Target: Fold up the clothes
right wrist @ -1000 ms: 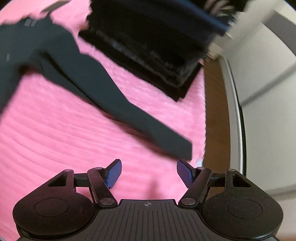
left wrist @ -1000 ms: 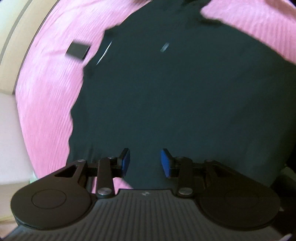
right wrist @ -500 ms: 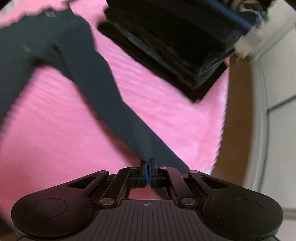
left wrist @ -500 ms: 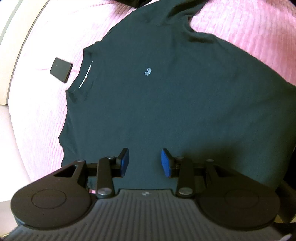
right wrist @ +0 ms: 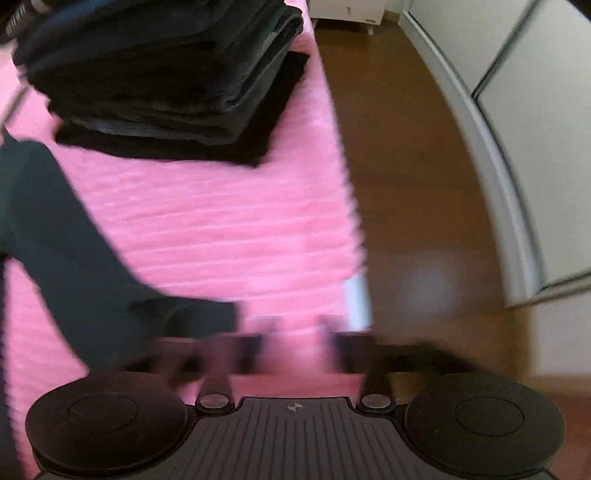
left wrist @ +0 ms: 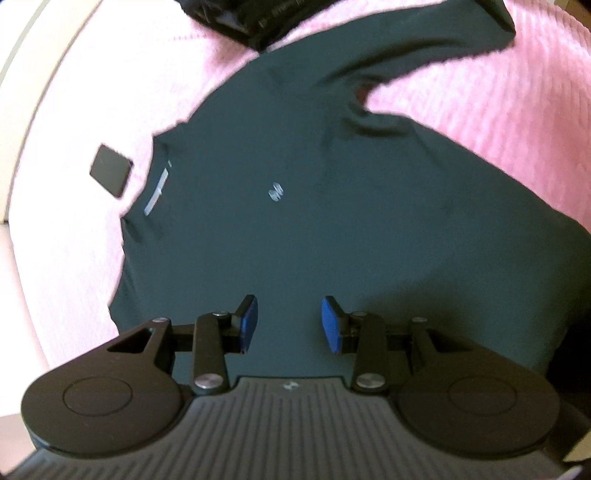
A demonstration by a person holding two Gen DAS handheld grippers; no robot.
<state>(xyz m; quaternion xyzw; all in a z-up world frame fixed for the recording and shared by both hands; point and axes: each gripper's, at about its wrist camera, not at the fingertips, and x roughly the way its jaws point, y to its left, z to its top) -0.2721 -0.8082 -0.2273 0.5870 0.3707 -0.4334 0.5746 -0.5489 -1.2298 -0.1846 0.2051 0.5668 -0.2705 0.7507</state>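
Note:
A dark green long-sleeve shirt (left wrist: 332, 221) lies spread flat on the pink bedspread (left wrist: 480, 92), collar to the left. One sleeve (left wrist: 406, 48) reaches toward the top right. My left gripper (left wrist: 288, 325) hovers open over the shirt's lower body, with nothing between its blue pads. In the right wrist view the same sleeve (right wrist: 74, 258) runs in from the left, and its cuff (right wrist: 192, 314) lies on the bedspread just left of my right gripper (right wrist: 291, 339). That gripper is motion-blurred, its fingers look spread apart, and pink cloth shows between them.
A stack of folded dark clothes (right wrist: 166, 74) sits on the bedspread beyond the sleeve, also at the top of the left wrist view as the stack (left wrist: 251, 18). A black phone (left wrist: 110, 171) lies beside the collar. The bed edge (right wrist: 354, 240) drops to a wooden floor (right wrist: 406, 184) beside white doors (right wrist: 535, 110).
My right gripper shut on the sleeve cuff half a second ago and now stands open with the cuff lying to its left. The left gripper stayed open and drew back, showing more of the shirt.

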